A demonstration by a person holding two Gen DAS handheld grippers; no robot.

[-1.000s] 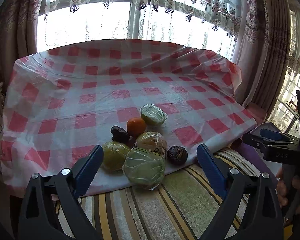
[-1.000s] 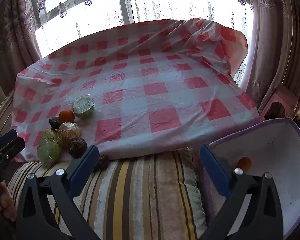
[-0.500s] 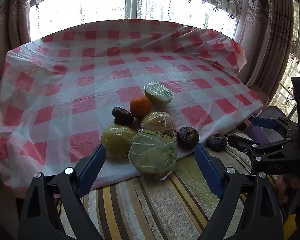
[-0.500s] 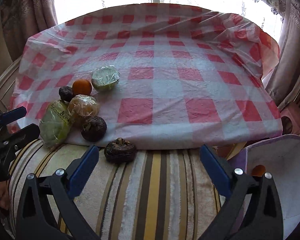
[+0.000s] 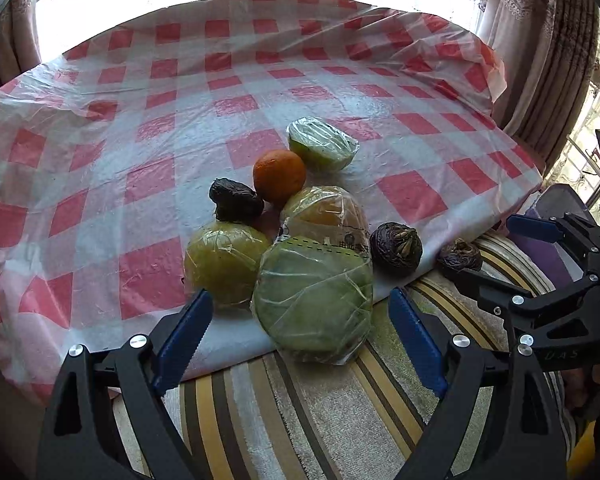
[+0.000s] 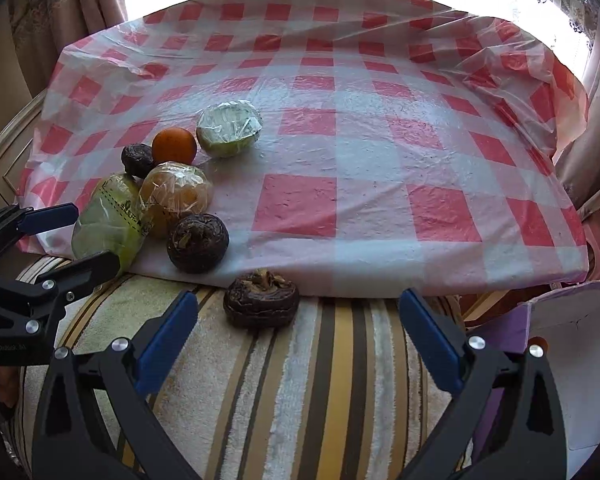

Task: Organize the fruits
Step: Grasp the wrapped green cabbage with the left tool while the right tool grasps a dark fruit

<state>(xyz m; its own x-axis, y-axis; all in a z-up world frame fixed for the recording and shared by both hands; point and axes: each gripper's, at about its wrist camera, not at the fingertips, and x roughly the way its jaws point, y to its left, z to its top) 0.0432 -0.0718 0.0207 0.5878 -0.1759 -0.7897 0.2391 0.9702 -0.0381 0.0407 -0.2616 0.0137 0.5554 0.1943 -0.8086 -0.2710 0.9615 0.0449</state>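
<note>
Left wrist view showed the fruit cluster near the front edge of the red-checked plastic cloth [image 5: 172,128]; the film on the large green wrapped fruit [image 5: 314,300] blurred its surface, and printed characters on the wrapped yellow-orange fruit [image 5: 324,216] behind it were only partly legible. The wrapped yellow-green fruit [image 5: 224,260] lay touching the large green one, with a shrivelled dark fruit [image 5: 236,200], an orange [image 5: 279,175] and a wrapped pale green piece [image 5: 322,144] further back. A round dark fruit [image 5: 396,249] sat at the cloth's edge; another dark fruit [image 5: 459,258], off the cloth on the striped rug [image 5: 300,412], was partly hidden by the right gripper [image 5: 500,256]. Left gripper [image 5: 300,320] was spread wide, empty, its blue pads [image 5: 186,330] flanking the large green fruit without touching it. Right wrist view showed the right gripper [image 6: 298,330] also wide apart and empty, the wrinkled dark fruit [image 6: 261,300] lying on the rug just ahead, between the fingers. At far right a white-lined box [image 6: 580,360] was cut off by the frame; a small orange item [image 6: 538,344] inside was mostly hidden behind the finger.
</note>
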